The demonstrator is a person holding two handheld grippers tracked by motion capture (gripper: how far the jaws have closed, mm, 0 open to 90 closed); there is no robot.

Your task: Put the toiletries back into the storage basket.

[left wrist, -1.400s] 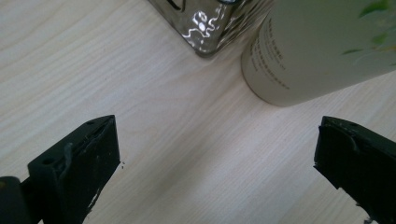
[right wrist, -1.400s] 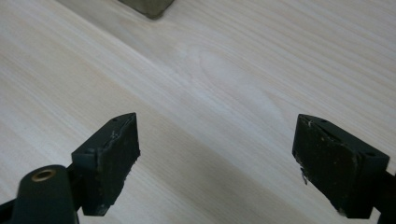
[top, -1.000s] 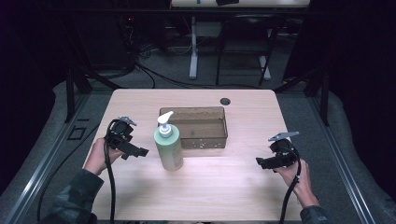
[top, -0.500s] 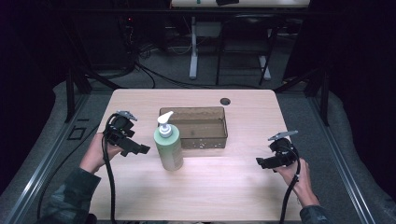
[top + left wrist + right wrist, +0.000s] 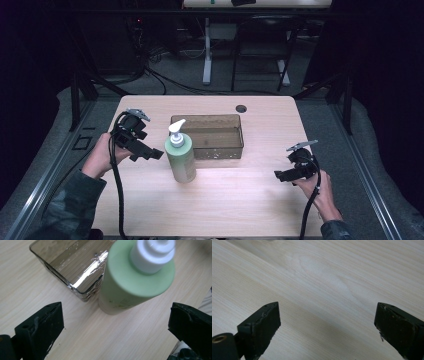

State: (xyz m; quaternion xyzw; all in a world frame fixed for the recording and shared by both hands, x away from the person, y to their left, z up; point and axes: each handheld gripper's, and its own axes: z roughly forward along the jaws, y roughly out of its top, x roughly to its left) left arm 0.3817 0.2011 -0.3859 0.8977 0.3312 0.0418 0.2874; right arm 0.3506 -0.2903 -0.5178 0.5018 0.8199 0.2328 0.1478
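With bottle [image 5: 180, 159] upright just right of left claw [image 5: 152, 154], wide and empty: nearer than right claw [image 5: 278, 175], also wide, empty.

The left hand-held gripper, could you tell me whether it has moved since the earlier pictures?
Yes. The left hand-held gripper has risen up the frame, now level with the green bottle's shoulder.

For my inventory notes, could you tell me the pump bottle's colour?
The bottle is pale green with a white pump; the left gripper view shows it best.

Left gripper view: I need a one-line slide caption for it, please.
Open left hand-held gripper approaches a pale green plastic pump bottle standing beside a clear smoky rectangular tray on the light wooden table.
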